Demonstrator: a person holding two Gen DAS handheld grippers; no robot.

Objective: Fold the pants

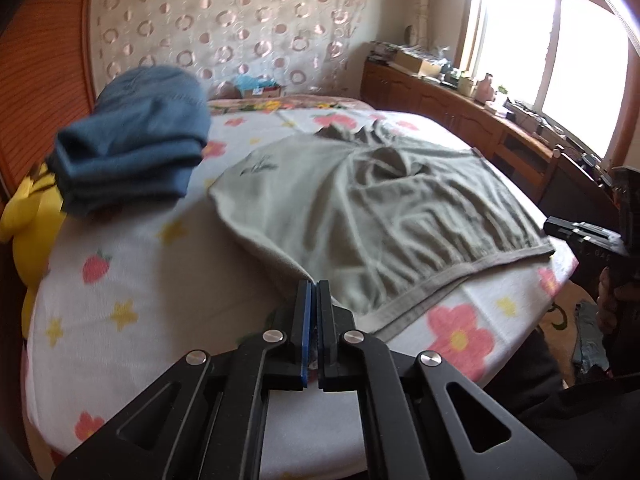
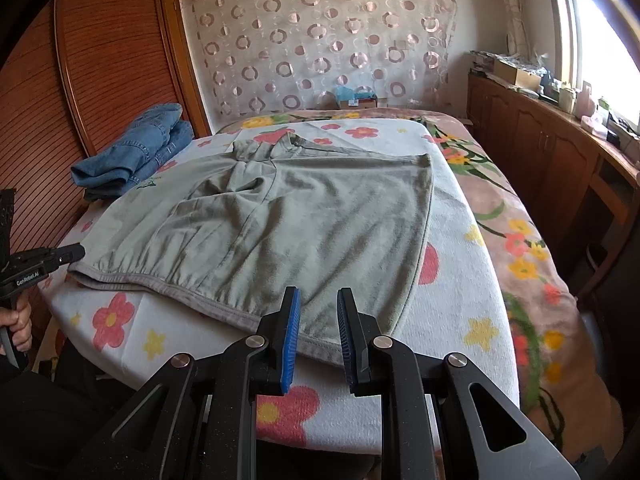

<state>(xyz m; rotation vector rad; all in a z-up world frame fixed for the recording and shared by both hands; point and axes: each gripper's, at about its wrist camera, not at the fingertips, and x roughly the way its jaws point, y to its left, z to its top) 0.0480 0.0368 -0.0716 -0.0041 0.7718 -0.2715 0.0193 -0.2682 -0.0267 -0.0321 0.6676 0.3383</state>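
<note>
The grey-green pants (image 2: 280, 216) are lying spread on the flower-print cover (image 2: 472, 292) of the bed, waistband toward the near edge and legs already folded together toward the far side.

The left hand-held gripper (image 1: 314, 292) is sitting at the near left corner of the waistband, its two blue-padded fingers (image 1: 306, 320) pressed together with almost no gap. A bit of grey cloth is showing low down between the pads, so it seems to be pinching the hem of the pants, though the view is too blurred there to be sure how much fabric is caught. In the right wrist view the same gripper's tip is lying just at the left end of the waistband, with the person's hand (image 2: 18, 322) gripping the handle below.

The right hand-held gripper (image 2: 318, 300) is hovering over the near right part of the waistband with its jaws standing a little apart. The hem is passing beneath the gap between the blue pads (image 2: 294, 336), and the pads are not pressing on it.

A folded pair of blue jeans (image 2: 132, 152) is resting on the far left of the bed, well apart from both grippers, and a yellow plush toy (image 1: 28, 216) is lying against the bed's left edge
</note>
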